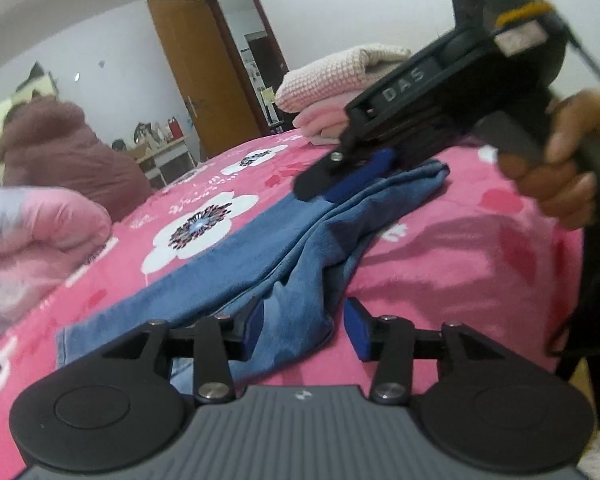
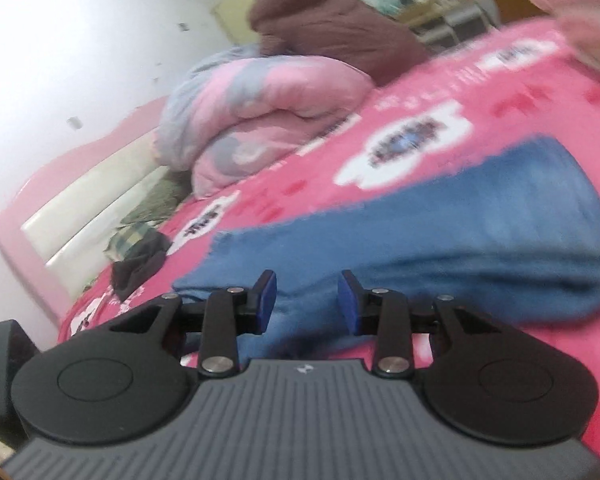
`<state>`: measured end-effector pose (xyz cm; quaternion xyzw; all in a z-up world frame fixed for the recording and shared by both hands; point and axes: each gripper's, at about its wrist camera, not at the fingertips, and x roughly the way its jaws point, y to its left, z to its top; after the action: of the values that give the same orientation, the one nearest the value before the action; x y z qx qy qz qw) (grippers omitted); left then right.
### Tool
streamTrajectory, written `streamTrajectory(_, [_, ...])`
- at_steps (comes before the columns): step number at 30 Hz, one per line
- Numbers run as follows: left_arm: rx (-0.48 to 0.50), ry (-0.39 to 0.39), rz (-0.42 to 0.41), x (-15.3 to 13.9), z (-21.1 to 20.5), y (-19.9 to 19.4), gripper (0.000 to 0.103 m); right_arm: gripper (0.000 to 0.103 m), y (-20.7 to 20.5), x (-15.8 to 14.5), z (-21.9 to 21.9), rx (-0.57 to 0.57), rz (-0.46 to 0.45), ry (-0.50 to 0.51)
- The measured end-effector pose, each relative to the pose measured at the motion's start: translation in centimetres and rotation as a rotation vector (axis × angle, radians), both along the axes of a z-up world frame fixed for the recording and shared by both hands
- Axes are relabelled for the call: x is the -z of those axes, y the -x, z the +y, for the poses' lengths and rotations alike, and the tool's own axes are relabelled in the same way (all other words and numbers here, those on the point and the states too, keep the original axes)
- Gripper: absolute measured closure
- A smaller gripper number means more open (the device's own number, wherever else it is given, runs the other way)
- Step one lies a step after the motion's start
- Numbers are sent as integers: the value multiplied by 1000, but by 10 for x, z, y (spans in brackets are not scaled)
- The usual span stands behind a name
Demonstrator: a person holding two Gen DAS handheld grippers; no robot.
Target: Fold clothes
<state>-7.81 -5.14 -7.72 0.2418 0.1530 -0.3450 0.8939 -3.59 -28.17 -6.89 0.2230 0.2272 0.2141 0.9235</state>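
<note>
Blue jeans lie folded lengthwise and rumpled on the pink flowered bedspread. My left gripper hovers open over the near end of the jeans, the denim showing below the gap and neither blue pad touching it. My right gripper, held by a hand, hangs just above the far end of the jeans. In the blurred right wrist view, the right gripper is open over the jeans, with nothing pinched between its pads.
A stack of folded pink knitwear sits at the bed's far edge. A bundled pink and grey quilt and a brown padded coat lie near the headboard. Dark clothes are heaped beside it. A wooden door stands open.
</note>
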Motion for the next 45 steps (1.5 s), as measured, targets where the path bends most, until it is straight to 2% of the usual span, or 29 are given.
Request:
streamTrajectory(3, [-35, 93, 38, -9, 11, -6, 57, 71, -3, -6, 15, -53, -77, 76])
streamTrajectory(6, [-85, 156, 70, -11, 8, -23, 59, 74, -3, 14, 22, -53, -23, 179])
streamTrajectory(7, [-95, 148, 71, -8, 3, -28, 59, 75, -2, 21, 23, -46, -11, 195])
streamTrajectory(10, [-115, 41, 70, 11, -15, -38, 62, 75, 4, 42, 24, -27, 24, 240])
streamTrajectory(11, [-116, 32, 66, 16, -16, -38, 63, 75, 7, 38, 25, -21, 25, 256])
streamTrajectory(13, [-116, 40, 56, 19, -13, -36, 63, 75, 14, 28, 27, -11, 24, 313])
streamTrajectory(16, [-122, 73, 89, 19, -7, -37, 63, 75, 30, 7, 19, 30, -45, 364])
streamTrajectory(19, [-124, 83, 102, 20, -5, -37, 63, 75, 26, -1, 13, 75, -104, 426])
streamTrajectory(22, [-124, 81, 100, 21, -5, -37, 63, 77, 10, 22, 4, 92, 0, 516])
streamTrajectory(24, [-121, 79, 100, 21, -4, -38, 62, 77, 12, 33, -8, 94, 32, 462])
streamTrajectory(27, [-118, 84, 106, 21, -3, -39, 62, 74, 24, 17, -23, 152, 80, 350])
streamTrajectory(31, [-116, 89, 106, 22, -2, -39, 62, 70, 41, 6, -79, 299, 156, 36])
streamTrajectory(33, [-118, 93, 104, 23, -2, -38, 62, 61, 44, 5, -107, 393, 190, -100])
streamTrajectory(35, [-121, 95, 103, 23, -2, -38, 62, 47, 44, 11, -130, 484, 208, -166])
streamTrajectory(36, [-122, 95, 102, 23, -2, -38, 62, 47, 39, 15, -136, 507, 233, -191])
streamTrajectory(39, [-121, 93, 97, 24, -3, -37, 62, 47, 19, 29, -133, 459, 281, -210])
streamTrajectory(40, [-120, 93, 95, 24, -3, -37, 62, 49, 13, 34, -131, 442, 297, -216])
streamTrajectory(41, [-119, 93, 95, 24, -2, -37, 62, 68, 6, 38, -130, 426, 312, -220])
streamTrajectory(42, [-118, 92, 94, 24, -2, -38, 62, 81, 6, 35, -127, 418, 300, -188])
streamTrajectory(43, [-115, 90, 91, 24, -2, -38, 62, 90, 5, 31, -123, 409, 288, -156])
streamTrajectory(45, [-110, 83, 85, 24, -2, -37, 62, 92, 10, 18, -120, 404, 233, -111])
